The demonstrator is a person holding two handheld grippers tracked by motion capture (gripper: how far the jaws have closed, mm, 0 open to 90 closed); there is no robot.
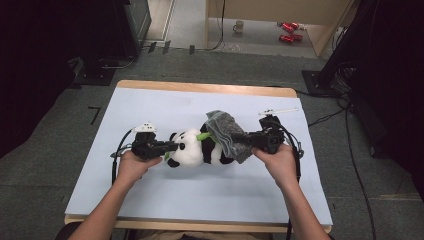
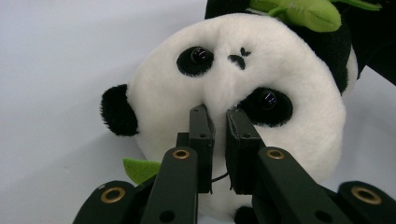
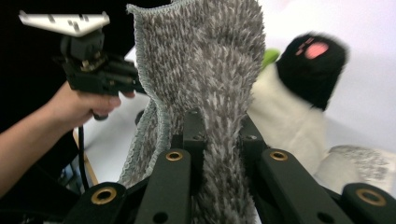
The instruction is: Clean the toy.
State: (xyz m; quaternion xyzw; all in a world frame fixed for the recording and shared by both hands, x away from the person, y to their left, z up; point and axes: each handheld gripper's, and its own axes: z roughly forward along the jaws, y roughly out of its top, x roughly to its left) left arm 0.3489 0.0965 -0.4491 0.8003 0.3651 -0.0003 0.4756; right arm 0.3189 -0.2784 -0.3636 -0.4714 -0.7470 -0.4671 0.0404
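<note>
A black-and-white panda plush [image 1: 192,147] lies on the table's pale sheet [image 1: 150,195], head to the left, with a green leaf [image 1: 202,135] at its neck. My left gripper [image 1: 171,146] is shut on the plush's head; in the left gripper view its jaw tips [image 2: 217,116] pinch the white fur of the panda's face [image 2: 233,84] between the eyes. My right gripper [image 1: 241,138] is shut on a grey fluffy cloth [image 1: 227,132] that drapes over the panda's body. In the right gripper view the cloth [image 3: 210,70] stands up between the jaws [image 3: 219,126], and a black paw with a pink pad [image 3: 314,65] shows behind it.
The wooden table edge [image 1: 200,87] runs along the back. On the floor beyond are a mug [image 1: 239,26] and red cans [image 1: 289,31]. Dark equipment stands at both sides. In the right gripper view the other hand [image 3: 79,105] holds the left gripper's body.
</note>
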